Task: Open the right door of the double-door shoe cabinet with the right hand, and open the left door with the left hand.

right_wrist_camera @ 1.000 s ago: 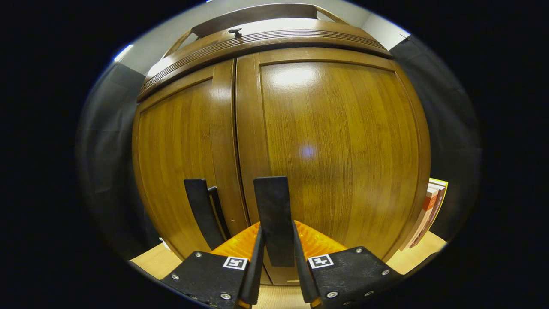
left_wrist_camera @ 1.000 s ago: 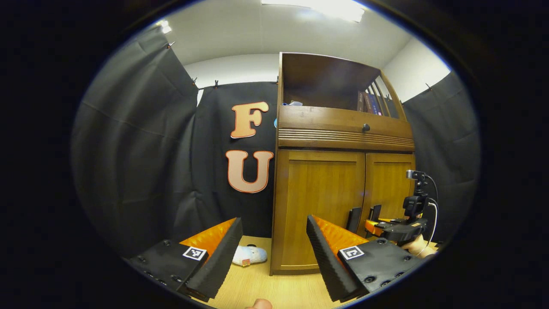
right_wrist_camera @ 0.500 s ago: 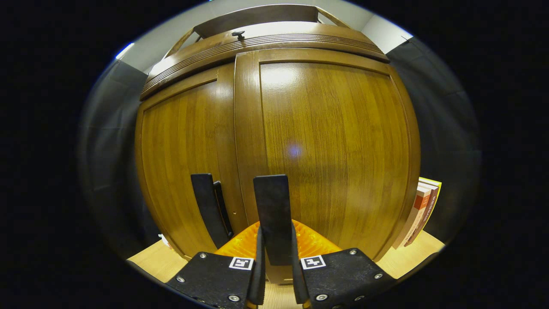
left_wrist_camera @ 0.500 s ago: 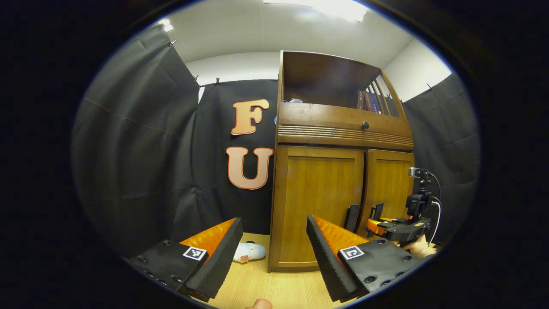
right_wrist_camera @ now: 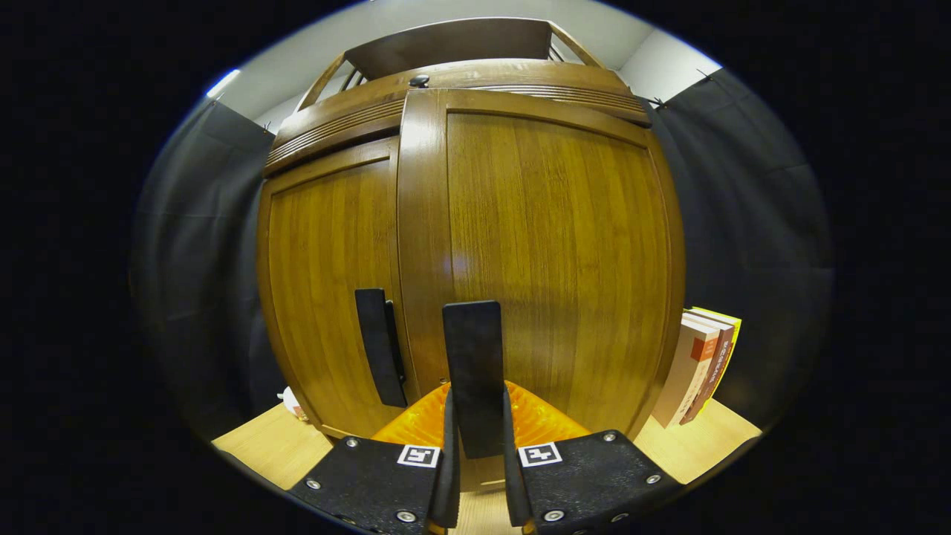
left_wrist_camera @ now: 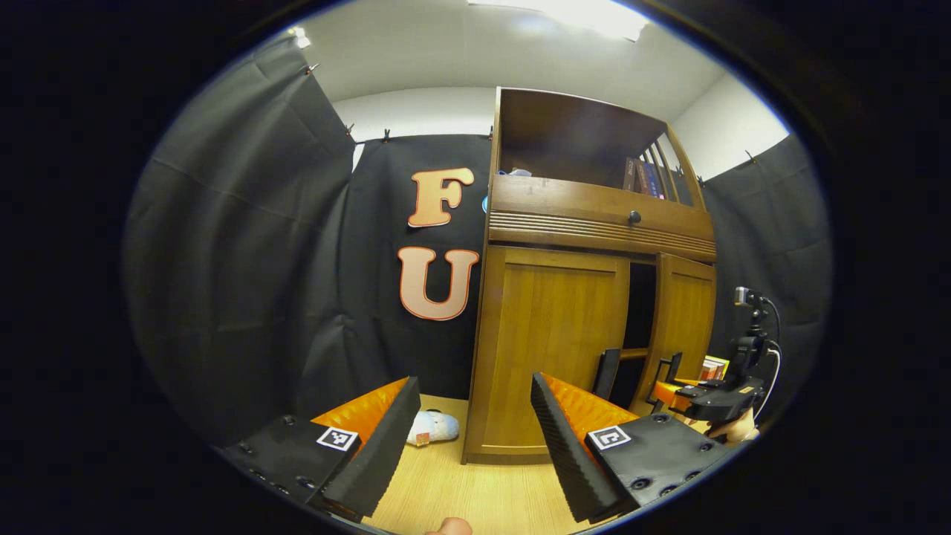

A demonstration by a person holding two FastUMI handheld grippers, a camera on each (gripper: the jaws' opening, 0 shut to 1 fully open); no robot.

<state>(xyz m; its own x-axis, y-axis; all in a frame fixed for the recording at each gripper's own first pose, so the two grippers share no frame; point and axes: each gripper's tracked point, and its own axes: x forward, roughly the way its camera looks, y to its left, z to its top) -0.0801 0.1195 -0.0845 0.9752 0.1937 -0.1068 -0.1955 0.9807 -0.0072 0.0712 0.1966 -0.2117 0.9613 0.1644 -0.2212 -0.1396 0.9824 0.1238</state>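
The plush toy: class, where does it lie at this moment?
In the left gripper view the plush toy lies on the wooden floor, left of the shoe cabinet, against the black cloth.

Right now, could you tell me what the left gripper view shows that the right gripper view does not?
Left gripper view: the open left gripper, the dark gap where the right door stands ajar, and the shelf books. Right gripper view: a close look at the right gripper clamped on the right door's handle. Both: the left door, its handle and the drawer knob.
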